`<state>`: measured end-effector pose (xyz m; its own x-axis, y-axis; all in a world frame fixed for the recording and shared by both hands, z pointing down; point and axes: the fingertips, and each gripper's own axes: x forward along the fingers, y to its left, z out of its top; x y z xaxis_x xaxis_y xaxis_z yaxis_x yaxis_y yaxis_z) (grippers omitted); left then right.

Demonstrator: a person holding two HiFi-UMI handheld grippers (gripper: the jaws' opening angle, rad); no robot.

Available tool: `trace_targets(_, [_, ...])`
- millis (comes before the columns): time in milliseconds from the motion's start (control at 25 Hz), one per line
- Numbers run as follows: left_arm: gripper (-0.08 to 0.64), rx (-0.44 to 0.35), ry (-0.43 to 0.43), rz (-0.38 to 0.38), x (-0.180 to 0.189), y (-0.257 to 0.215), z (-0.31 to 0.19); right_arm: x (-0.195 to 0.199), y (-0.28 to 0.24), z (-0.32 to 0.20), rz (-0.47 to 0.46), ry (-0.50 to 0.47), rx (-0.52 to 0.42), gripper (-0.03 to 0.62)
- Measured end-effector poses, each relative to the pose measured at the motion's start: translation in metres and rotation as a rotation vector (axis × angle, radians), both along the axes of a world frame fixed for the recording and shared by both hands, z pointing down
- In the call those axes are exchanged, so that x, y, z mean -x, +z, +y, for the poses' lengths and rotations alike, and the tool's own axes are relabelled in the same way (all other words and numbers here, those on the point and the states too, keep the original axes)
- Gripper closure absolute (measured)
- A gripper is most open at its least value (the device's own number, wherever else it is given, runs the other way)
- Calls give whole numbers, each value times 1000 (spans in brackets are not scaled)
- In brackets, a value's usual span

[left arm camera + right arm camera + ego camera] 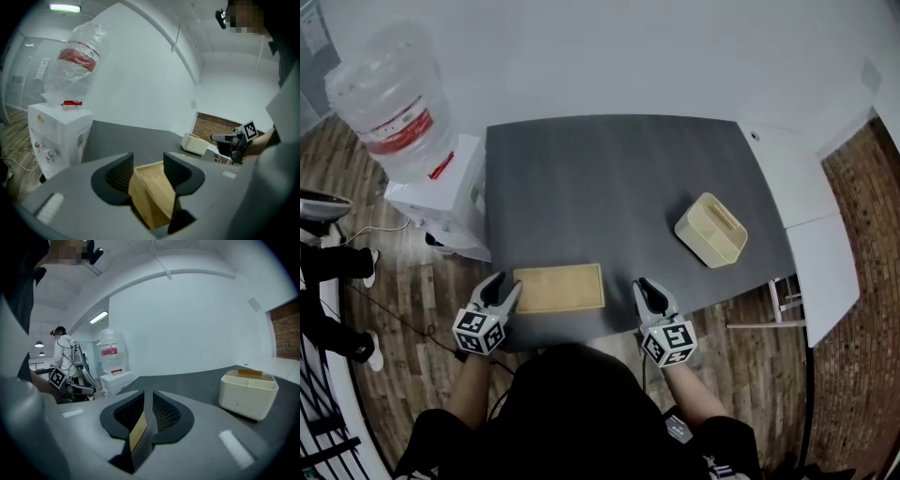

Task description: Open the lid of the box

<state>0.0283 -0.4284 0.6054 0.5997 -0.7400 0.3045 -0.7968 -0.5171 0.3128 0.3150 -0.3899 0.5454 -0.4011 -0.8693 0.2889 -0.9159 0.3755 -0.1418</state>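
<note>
A flat, pale wooden box lies shut near the front edge of the dark grey table. My left gripper is at the box's left end with its jaws spread wide. In the left gripper view a corner of the box fills the gap, and I see no pad pressing on it. My right gripper hovers a little to the right of the box, apart from it. Its jaws stand only a narrow slit apart, and a sliver of the box shows through the slit.
A cream open container sits on the table's right part, also in the right gripper view. A water dispenser stands left of the table. A white side table adjoins the right edge. A person stands far behind.
</note>
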Motion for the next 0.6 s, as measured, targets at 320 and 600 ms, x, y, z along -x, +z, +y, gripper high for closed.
trace_targets(320, [362, 133, -34, 0, 4, 34, 10, 32, 45, -22, 2, -77, 156, 498])
trace_targets(600, [393, 225, -32, 79, 2, 49, 14, 62, 78, -26, -27, -148, 299, 433])
